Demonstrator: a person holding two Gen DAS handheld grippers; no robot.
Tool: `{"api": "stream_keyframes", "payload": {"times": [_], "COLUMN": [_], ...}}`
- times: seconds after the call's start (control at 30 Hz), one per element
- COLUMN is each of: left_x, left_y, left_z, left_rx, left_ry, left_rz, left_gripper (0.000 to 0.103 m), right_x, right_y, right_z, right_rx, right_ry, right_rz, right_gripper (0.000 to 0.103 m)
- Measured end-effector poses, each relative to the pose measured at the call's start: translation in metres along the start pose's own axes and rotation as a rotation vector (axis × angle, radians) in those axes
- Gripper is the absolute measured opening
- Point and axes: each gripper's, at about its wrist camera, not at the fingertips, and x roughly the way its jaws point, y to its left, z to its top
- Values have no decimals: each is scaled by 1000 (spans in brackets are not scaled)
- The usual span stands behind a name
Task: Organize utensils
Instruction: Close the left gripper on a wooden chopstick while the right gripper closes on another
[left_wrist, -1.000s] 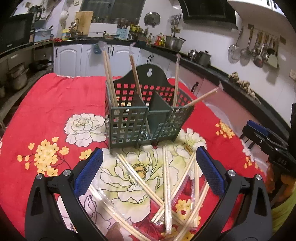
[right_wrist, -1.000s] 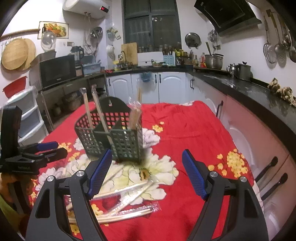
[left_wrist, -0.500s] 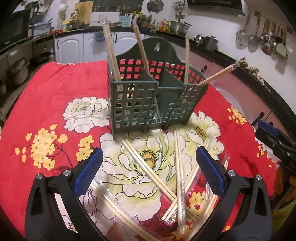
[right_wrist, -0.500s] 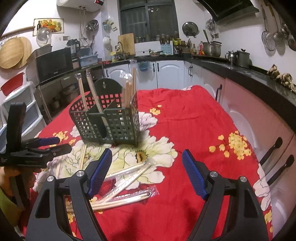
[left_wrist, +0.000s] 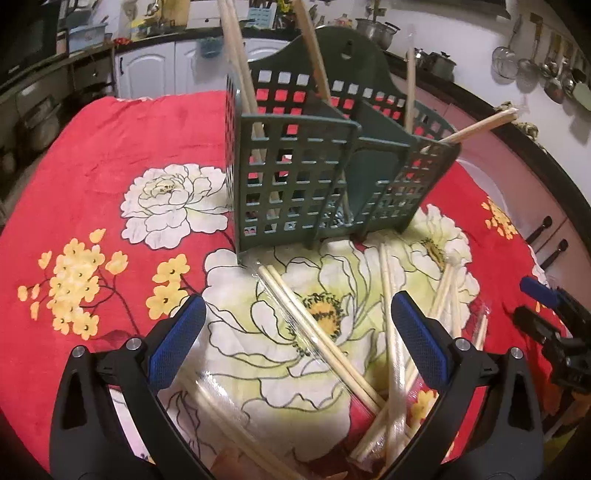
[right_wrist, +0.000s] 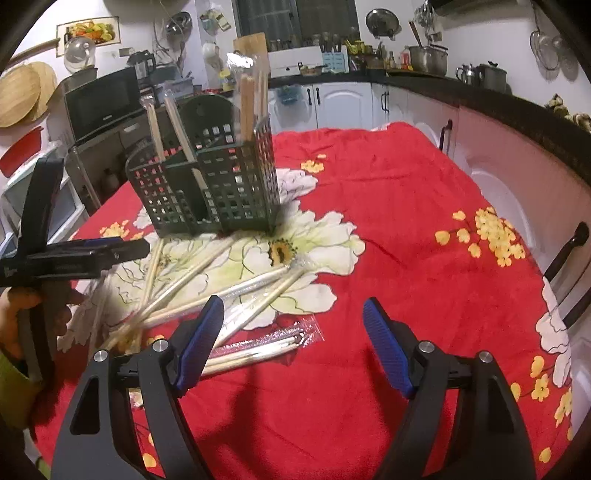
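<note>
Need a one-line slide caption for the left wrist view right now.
Open left gripper poised above wrapped chopsticks scattered on the floral cloth, in front of the green holder.

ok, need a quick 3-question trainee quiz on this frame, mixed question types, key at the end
1. True or false: the left hand-held gripper is shut on a pair of chopsticks.
2. Multiple choice: where do the wrapped chopsticks still to be sorted lie? A) on the counter B) on the red flowered cloth in front of the green holder C) in a drawer
3. Fill in: the chopsticks already in the holder stand ____ its rim.

Key: 1 false, both it and the right hand-held gripper are open and empty; 2 B; 3 above.
</note>
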Motion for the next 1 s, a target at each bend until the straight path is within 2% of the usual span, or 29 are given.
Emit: {"api": "stream_keyframes", "payload": {"times": [0.23, 0.3, 0.53, 0.87, 1.0], "left_x": [6, 8, 19, 40, 42], "left_y": [8, 9, 17, 32, 35], "left_z": [6, 6, 11, 18, 19], "left_rx": [-53, -56, -89, -178, -172], "left_ry": [-13, -11, 18, 62, 64], "left_rz": [-22, -20, -30, -43, -21], "left_gripper": [91, 85, 74, 61, 49], "right_x": [15, 18, 33, 40, 40], "right_y": [-5, -6, -10, -13, -16], "right_z": [-6, -6, -11, -14, -16], "right_rx": [25, 32, 63, 84, 90], "right_ry": [55, 67, 125, 138, 139], "right_rz": [13, 15, 30, 27, 28], "right_gripper": [63, 58, 44, 36, 30]}}
